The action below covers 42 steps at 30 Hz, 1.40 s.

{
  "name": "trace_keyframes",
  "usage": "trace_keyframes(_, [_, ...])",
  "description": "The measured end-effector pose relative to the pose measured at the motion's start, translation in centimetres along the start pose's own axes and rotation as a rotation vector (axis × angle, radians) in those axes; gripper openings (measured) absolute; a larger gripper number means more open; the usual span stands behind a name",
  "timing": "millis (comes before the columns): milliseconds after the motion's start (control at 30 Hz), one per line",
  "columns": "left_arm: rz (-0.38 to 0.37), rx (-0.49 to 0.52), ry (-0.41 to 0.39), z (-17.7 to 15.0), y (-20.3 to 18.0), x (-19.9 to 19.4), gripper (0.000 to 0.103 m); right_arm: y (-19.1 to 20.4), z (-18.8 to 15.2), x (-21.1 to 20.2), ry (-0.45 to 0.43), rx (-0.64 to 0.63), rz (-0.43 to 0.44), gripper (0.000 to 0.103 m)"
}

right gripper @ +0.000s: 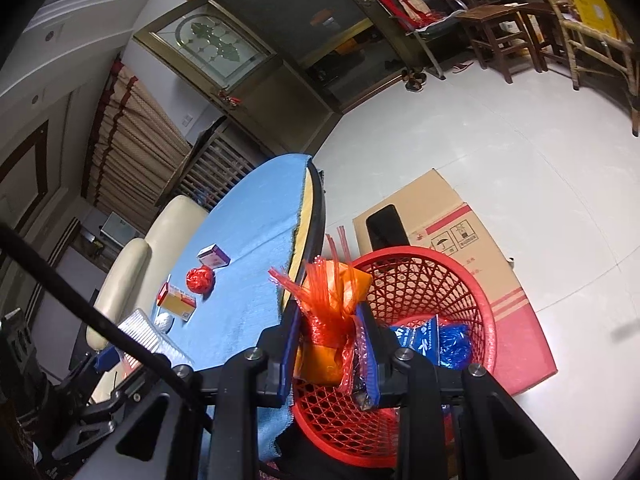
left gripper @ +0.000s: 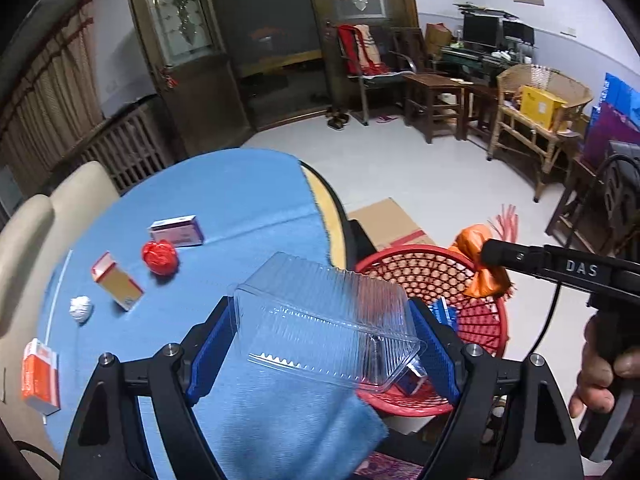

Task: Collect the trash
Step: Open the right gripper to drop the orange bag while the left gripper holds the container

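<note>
My left gripper (left gripper: 324, 336) clamps a clear ribbed plastic clamshell (left gripper: 328, 320), blue pads pressed to both ends, held over the table edge beside the red lattice basket (left gripper: 480, 320). My right gripper (right gripper: 330, 344) pinches a crinkly orange mesh bag (right gripper: 332, 300) above the basket rim. Red foil ball (left gripper: 160, 257), white paper wad (left gripper: 80, 308) and cartons lie on the blue cloth (left gripper: 240, 208).
</note>
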<state>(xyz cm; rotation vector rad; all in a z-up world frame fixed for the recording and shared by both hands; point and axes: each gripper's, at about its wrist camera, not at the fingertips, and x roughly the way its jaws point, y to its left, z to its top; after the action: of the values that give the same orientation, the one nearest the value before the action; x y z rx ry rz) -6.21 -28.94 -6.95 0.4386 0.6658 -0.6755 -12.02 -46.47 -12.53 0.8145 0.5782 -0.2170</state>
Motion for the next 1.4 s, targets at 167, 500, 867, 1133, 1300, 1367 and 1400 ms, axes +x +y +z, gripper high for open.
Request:
trace_keyframes(167, [-0.069, -0.01, 0.008, 0.0, -0.5, 0.1, 0.086, -0.2, 0.1, -0.1, 0.0, 0.008, -0.003, 0.031])
trace_keyframes(500, [-0.142, 0.023, 0.013, -0.3, -1.7, 0.5, 0.086, -0.1, 0.3, -0.1, 0.02, 0.024, 0.006, 0.031])
trace_keyframes(867, [-0.17, -0.026, 0.024, -0.6, -0.9, 0.7, 0.086, -0.3, 0.3, -0.3, 0.011, 0.08, 0.032, 0.068])
trace_keyframes(1133, [-0.168, -0.044, 0.02, -0.9, -0.4, 0.4, 0.086, 0.3, 0.5, -0.5, -0.003, 0.061, 0.028, 0.068])
trace_keyframes(1300, [-0.167, -0.064, 0.012, -1.2, 0.4, 0.1, 0.086, 0.7, 0.3, -0.3, 0.004, 0.047, 0.03, 0.068])
trace_keyframes(1367, [-0.162, -0.073, 0.006, -1.3, 0.8, -0.1, 0.086, 1.0, 0.3, -0.2, 0.006, 0.039, 0.028, 0.068])
trace_keyframes(1400, [-0.161, -0.077, 0.005, -1.3, 0.9, -0.2, 0.086, 1.2, 0.2, -0.1, 0.007, 0.035, 0.028, 0.068])
